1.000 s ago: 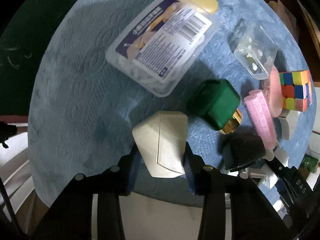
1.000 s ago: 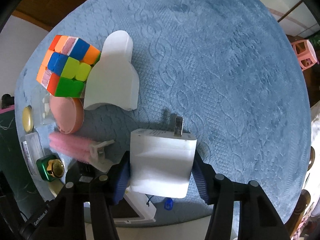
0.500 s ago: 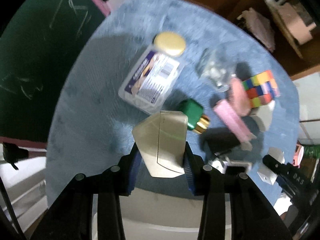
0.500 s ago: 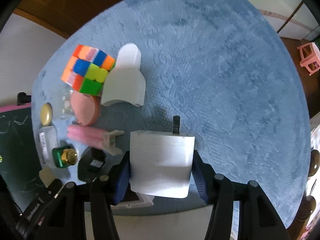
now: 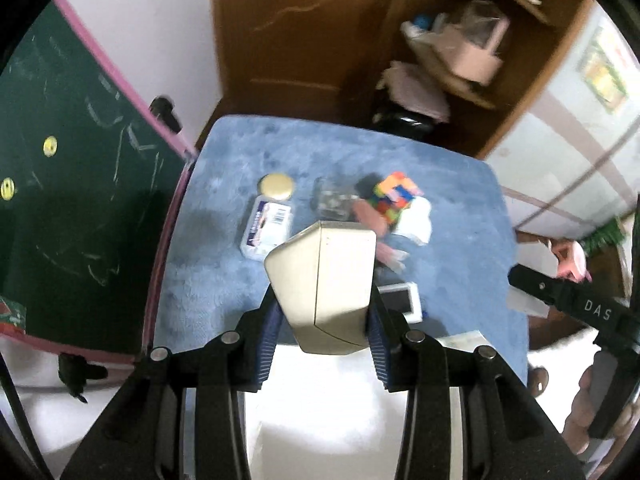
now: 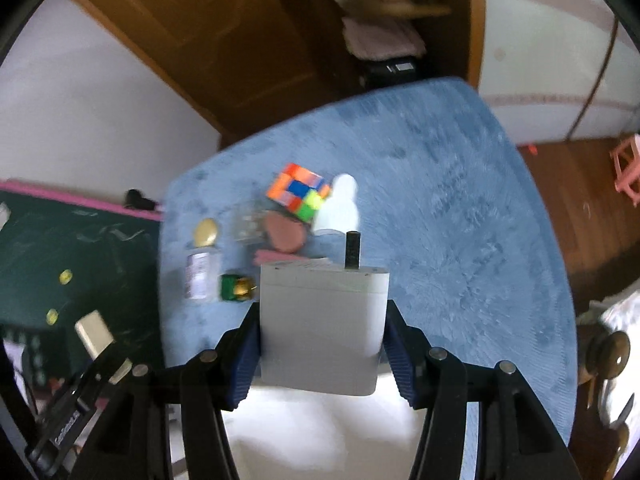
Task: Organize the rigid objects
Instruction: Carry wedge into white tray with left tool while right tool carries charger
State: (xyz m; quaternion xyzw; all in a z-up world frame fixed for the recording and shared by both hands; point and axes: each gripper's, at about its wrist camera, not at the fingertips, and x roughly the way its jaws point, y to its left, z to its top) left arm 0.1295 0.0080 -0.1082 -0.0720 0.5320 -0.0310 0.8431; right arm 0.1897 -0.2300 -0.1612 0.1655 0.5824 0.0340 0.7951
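A blue textured cloth (image 5: 224,276) covers the table, with a green chalkboard (image 5: 68,184) beside its left edge and a brown wooden door (image 5: 296,36) behind it. At the left of the cloth in the left wrist view lie a round yellow lid (image 5: 276,187) and, just in front of it, a clear labelled plastic box (image 5: 267,227). Held well above the cloth, the left gripper (image 5: 324,316) is clamped on a beige angular block (image 5: 323,285). Farther right sit a clear small container (image 5: 332,202), a colourful puzzle cube (image 5: 396,196) and a white plastic piece (image 5: 416,222). In the right wrist view a green bottle with a gold cap (image 6: 236,288) lies left of the right gripper (image 6: 322,350), which grips a white charger (image 6: 322,320) above the table's near edge, its dark prong (image 6: 353,249) pointing away.
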